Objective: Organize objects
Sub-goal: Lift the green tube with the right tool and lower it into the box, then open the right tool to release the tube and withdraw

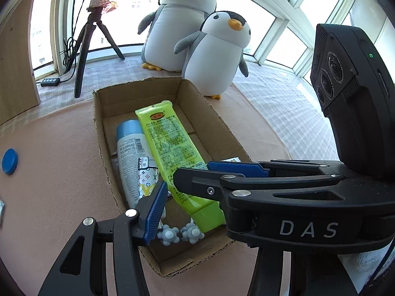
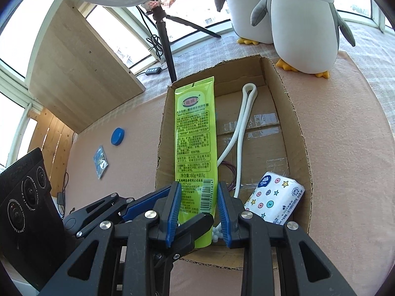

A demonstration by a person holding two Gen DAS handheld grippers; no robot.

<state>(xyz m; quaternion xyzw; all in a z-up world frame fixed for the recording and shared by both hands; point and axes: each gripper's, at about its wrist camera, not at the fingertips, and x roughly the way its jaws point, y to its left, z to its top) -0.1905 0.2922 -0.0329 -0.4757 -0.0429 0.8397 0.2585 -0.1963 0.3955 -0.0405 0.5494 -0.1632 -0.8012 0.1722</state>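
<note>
A long green tube (image 1: 170, 143) (image 2: 195, 133) slants into the open cardboard box (image 1: 222, 128) (image 2: 296, 133), its cap end near me. My right gripper (image 2: 198, 212) (image 1: 214, 175) is shut on the tube near the cap, one blue pad on each side. My left gripper (image 1: 197, 212) stands open around the cap end. Its left pad (image 1: 155, 209) is clear of the tube, and its right finger is hidden behind the right gripper. In the right wrist view that finger (image 2: 200, 227) crosses over the tube.
In the box lie a blue-capped spray can (image 1: 128, 148), a patterned lighter (image 1: 147, 175), spiky grey balls (image 1: 170, 236), a tissue pack (image 2: 274, 202) and a white cable (image 2: 246, 113). A blue lid (image 2: 117, 136) and small packet (image 2: 100, 159) lie left. Two plush penguins (image 1: 214, 56) and a tripod (image 1: 84, 49) stand behind.
</note>
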